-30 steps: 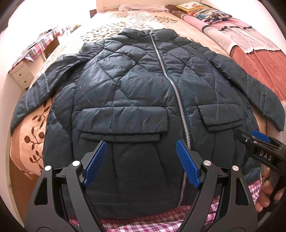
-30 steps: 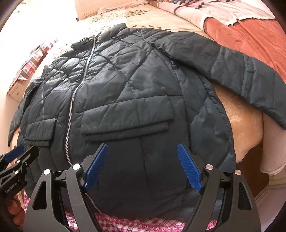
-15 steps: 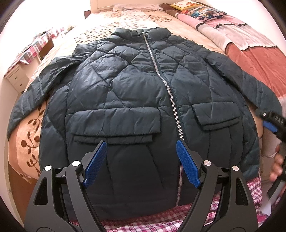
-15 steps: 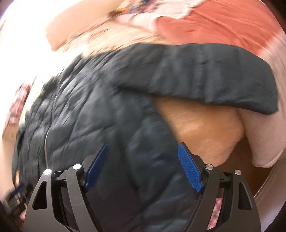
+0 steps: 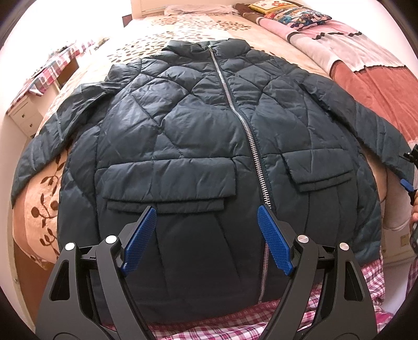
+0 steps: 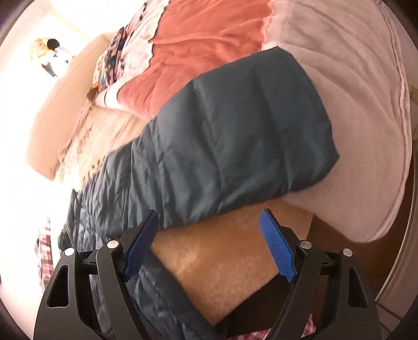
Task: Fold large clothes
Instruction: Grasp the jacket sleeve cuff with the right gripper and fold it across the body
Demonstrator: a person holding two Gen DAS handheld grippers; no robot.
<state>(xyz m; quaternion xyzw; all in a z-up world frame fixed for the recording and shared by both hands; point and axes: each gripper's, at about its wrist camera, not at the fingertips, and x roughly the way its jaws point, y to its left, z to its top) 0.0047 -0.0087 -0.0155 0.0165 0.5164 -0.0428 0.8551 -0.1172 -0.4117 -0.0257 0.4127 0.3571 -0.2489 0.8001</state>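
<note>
A dark teal quilted jacket (image 5: 196,136) lies zipped and face up on the bed, both sleeves spread out. My left gripper (image 5: 206,211) hovers open over its lower front, between the left pocket flap and the zipper, gripping nothing. My right gripper (image 6: 209,215) is out by the jacket's right sleeve (image 6: 235,130), just below the sleeve's lower edge and short of the cuff (image 6: 313,136). Its jaws are wide and closing, with only tan bed cover showing between the pads. The left wrist view catches the right gripper (image 5: 408,170) at the far right edge.
A pink and salmon blanket (image 5: 365,73) and pillows (image 5: 295,13) lie along the bed's right side. The floral bed cover (image 5: 44,204) shows left of the jacket, plaid cloth (image 5: 235,321) under its hem. A white nightstand (image 5: 23,117) stands at the left. A hand (image 5: 414,217) shows far right.
My right gripper swung right, from over the jacket's right front to the right sleeve, and rolled as it went. The left gripper stayed over the lower front, still open.
</note>
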